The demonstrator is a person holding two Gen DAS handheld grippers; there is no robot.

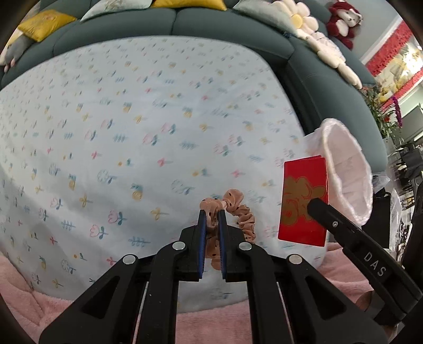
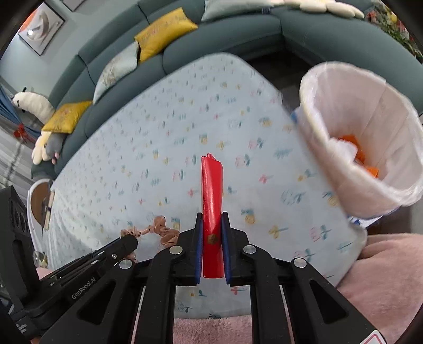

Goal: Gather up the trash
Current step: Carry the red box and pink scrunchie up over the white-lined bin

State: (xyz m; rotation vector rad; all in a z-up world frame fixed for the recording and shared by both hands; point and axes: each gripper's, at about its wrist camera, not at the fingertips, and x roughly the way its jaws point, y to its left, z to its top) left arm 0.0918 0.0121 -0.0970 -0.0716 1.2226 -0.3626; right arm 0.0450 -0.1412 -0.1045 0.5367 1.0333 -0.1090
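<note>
My left gripper (image 1: 212,213) is shut on a tan dotted scrunchie (image 1: 242,215), held above the flower-print tablecloth (image 1: 132,132). My right gripper (image 2: 212,215) is shut on a red envelope (image 2: 212,190), seen edge-on. In the left wrist view the red envelope (image 1: 304,201) shows its gold print, with the right gripper's finger (image 1: 333,219) in front of it. A white-lined trash bin (image 2: 370,132) stands at the table's right edge and holds orange scraps (image 2: 362,156). It also shows in the left wrist view (image 1: 346,169). The scrunchie (image 2: 158,230) and left gripper's finger (image 2: 116,251) appear lower left in the right wrist view.
A teal sofa (image 1: 171,29) with yellow cushions (image 2: 164,34) and plush toys (image 1: 343,21) wraps around the far side. A pink fluffy rug (image 1: 26,304) lies below the near table edge. A round white object (image 2: 39,203) stands at the table's left end.
</note>
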